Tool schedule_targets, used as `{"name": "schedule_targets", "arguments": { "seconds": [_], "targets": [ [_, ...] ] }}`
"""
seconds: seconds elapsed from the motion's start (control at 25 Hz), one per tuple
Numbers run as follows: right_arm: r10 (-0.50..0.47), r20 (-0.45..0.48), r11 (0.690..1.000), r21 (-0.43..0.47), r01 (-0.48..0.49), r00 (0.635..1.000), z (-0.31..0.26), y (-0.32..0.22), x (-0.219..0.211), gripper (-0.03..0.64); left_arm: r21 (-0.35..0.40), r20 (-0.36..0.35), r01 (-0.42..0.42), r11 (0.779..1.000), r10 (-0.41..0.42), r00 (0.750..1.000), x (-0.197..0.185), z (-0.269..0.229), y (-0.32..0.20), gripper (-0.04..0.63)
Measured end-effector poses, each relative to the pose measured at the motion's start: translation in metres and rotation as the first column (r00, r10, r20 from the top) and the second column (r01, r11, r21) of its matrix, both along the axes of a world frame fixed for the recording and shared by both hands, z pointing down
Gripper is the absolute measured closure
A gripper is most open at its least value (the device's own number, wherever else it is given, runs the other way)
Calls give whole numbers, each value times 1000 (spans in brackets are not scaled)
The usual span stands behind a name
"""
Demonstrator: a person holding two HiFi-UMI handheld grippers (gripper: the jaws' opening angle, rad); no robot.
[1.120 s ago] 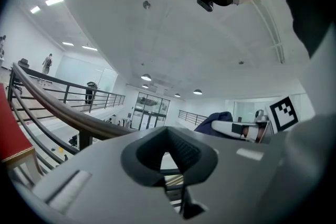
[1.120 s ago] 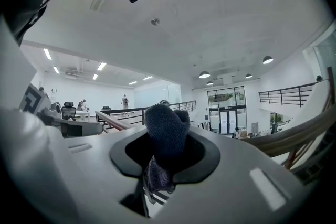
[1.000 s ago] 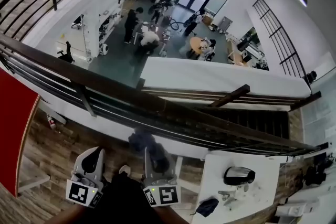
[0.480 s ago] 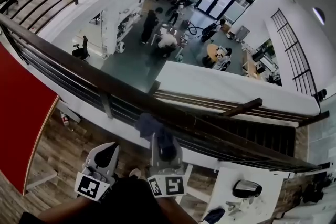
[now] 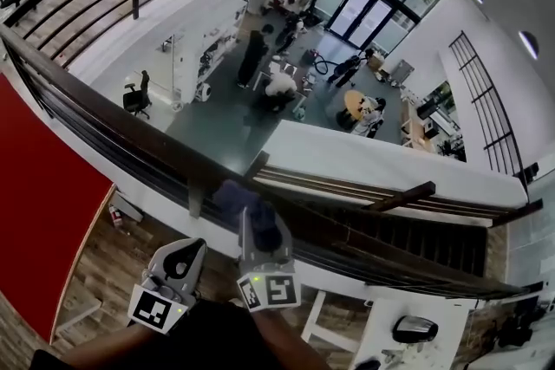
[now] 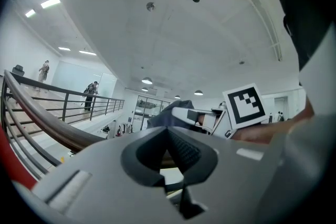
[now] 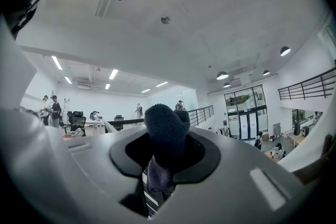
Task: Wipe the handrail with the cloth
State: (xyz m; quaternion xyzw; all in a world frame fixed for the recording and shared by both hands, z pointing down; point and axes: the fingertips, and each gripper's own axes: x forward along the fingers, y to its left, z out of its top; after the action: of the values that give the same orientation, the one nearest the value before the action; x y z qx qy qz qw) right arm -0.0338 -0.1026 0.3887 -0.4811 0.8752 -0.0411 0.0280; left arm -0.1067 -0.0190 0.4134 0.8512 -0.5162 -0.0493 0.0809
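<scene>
Head view: the right gripper (image 5: 263, 230) is holding the dark cloth (image 5: 236, 197), bunched past its fingertips, against the wooden handrail (image 5: 130, 133), ready for wiping; the left gripper (image 5: 184, 259) is hanging short of the rail, idle. Left gripper view: fingers are sitting together, nothing between. Right gripper view: fingers are clamping the cloth.

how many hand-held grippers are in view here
2. The left hand-held gripper sits low left, short of the dark wooden handrail, jaws together and empty. The right hand-held gripper is beside it, clamped on the dark blue fuzzy cloth at the rail. None looks hidden.
</scene>
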Motion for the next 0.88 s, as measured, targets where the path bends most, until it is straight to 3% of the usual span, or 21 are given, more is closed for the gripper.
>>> {"name": "schedule_targets", "arguments": {
  "seconds": [0.48, 0.88],
  "targets": [
    [60, -27, 996, -65, -62, 998, 48, -62, -42, 525, -14, -17, -24, 1000, 24, 1000, -45, 5, -15, 595],
    [113, -231, 977, -153, -151, 966, 101, -86, -40, 524, -38, -70, -27, 999, 25, 997, -61, 12, -29, 595]
  ]
}}
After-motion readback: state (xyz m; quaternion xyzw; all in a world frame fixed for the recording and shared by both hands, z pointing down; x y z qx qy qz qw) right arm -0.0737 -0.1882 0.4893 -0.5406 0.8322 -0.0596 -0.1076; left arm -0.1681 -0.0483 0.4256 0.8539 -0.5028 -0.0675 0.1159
